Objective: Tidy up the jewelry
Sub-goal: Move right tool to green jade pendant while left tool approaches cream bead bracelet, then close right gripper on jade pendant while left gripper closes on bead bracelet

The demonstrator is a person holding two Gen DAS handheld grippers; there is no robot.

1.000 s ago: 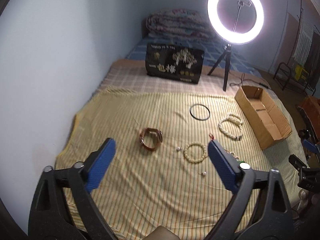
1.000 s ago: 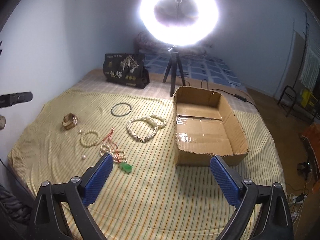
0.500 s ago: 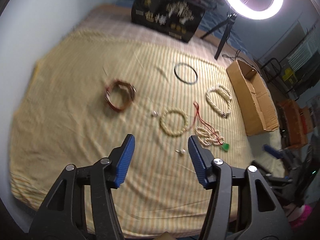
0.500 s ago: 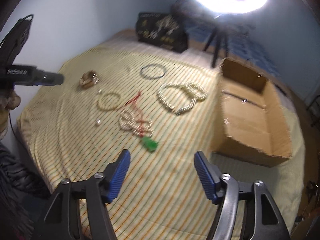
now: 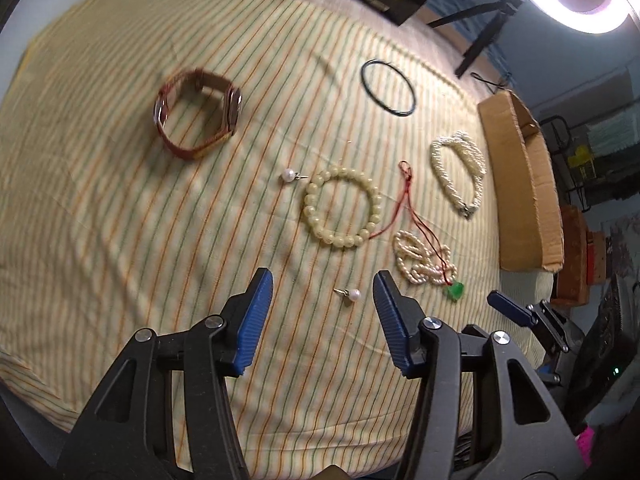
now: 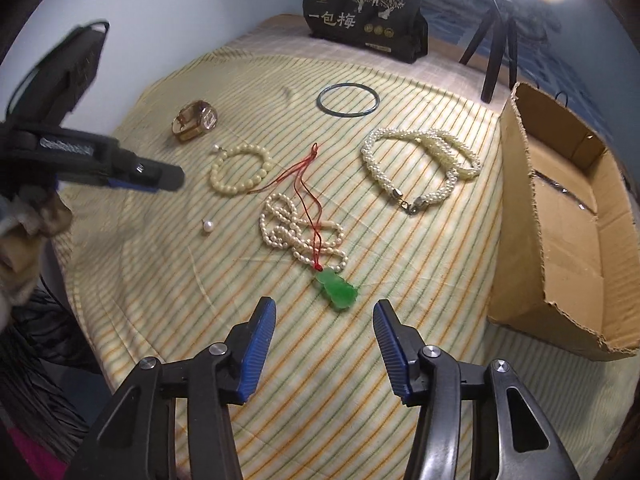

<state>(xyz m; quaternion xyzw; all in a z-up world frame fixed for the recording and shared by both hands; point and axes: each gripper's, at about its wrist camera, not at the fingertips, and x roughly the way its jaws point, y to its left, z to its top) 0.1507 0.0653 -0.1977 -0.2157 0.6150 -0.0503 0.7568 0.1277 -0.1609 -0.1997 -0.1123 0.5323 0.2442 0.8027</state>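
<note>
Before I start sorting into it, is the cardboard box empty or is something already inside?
Empty as far as shown: the box lies open-topped, with only bare cardboard and tape on its floor; all jewelry is out on the cloth.

Bed, lamp and bag around the work spot

A yellow striped cloth covers the bed. At its far end a black bag with gold and white print stands upright; beside it, a black tripod carries a glowing ring light. Pale blue wall behind; dark clutter on the floor to the right.
</note>
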